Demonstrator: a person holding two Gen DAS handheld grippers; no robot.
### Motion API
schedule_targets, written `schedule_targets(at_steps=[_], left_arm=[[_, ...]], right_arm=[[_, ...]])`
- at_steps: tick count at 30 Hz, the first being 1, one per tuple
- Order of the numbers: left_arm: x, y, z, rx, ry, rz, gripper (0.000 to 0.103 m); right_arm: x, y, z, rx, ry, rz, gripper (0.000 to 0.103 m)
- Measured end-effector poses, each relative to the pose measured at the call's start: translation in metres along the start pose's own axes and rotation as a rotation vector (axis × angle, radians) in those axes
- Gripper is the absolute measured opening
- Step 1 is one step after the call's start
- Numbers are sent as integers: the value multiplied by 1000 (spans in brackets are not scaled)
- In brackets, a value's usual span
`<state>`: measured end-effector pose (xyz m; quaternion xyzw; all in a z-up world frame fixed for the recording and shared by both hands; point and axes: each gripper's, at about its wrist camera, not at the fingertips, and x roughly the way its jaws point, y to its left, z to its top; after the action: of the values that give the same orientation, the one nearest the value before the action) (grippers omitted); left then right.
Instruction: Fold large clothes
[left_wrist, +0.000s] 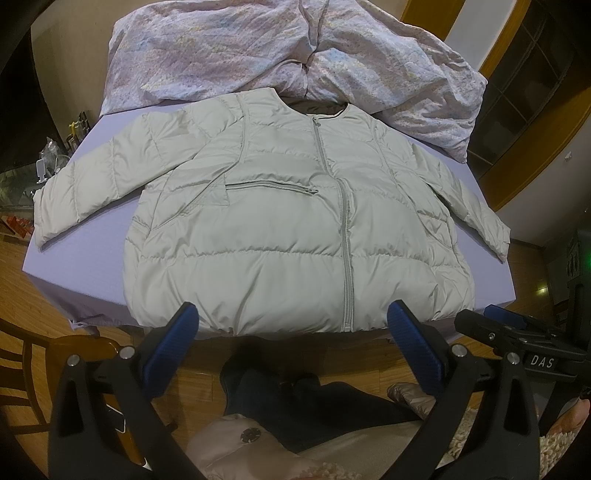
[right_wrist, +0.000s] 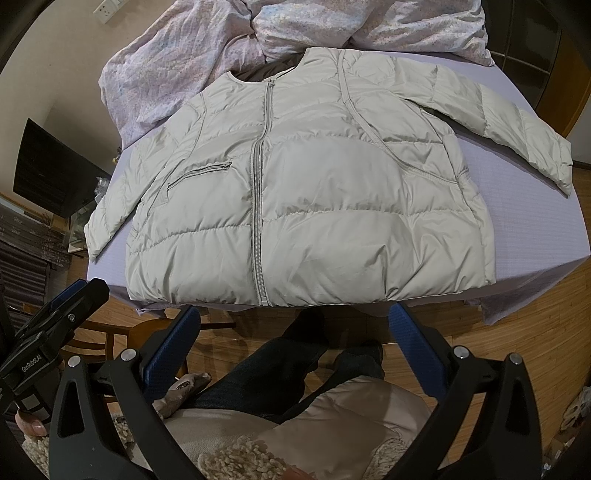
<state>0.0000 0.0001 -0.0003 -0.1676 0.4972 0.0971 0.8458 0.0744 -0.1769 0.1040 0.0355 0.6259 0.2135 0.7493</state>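
So in the left wrist view we've got a wooden chair (left_wrist: 55, 354) down in the lower left corner, partly behind our left gripper (left_wrist: 291, 328), whose blue-padded fingers (left_wrist: 170, 343) are spread wide apart with nothing between them. They hover at the bottom of the frame just short of the jacket hem. The pale grey puffer jacket (left_wrist: 280, 229) fills the middle of the frame, lying flat and front-up on the lavender bed sheet (left_wrist: 96, 199), zipped up the middle, both sleeves angled out and down to either side. Its hem sits right at the near edge of the bed. There's a zipped chest pocket (left_wrist: 271, 186) left of the main zipper. Above it, across the top of the frame, a crumpled floral duvet (left_wrist: 258, 48) is bunched up, touching the collar area. At the right edge we can see the right gripper (left_wrist: 517, 332) poking in.

Right wrist view, same deal: the other gripper shows at the far left edge, then our right gripper (right_wrist: 293, 325) at the bottom with its fingers (right_wrist: 413, 343) also wide apart and holding nothing, just short of the hem. The jacket (right_wrist: 314, 192) sits in the centre, the right sleeve reaching toward the right edge of the frame. Dark trouser legs (right_wrist: 295, 369) show between the fingers, over a wooden floor (right_wrist: 535, 306)
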Motion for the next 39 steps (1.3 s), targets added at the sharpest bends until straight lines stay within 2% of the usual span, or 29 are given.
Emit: schedule_targets(at_steps=[39], left_arm=[[5,4,-2,-4,7,0,101]], right_arm=[[2,2,5,0,5,-1,102]])
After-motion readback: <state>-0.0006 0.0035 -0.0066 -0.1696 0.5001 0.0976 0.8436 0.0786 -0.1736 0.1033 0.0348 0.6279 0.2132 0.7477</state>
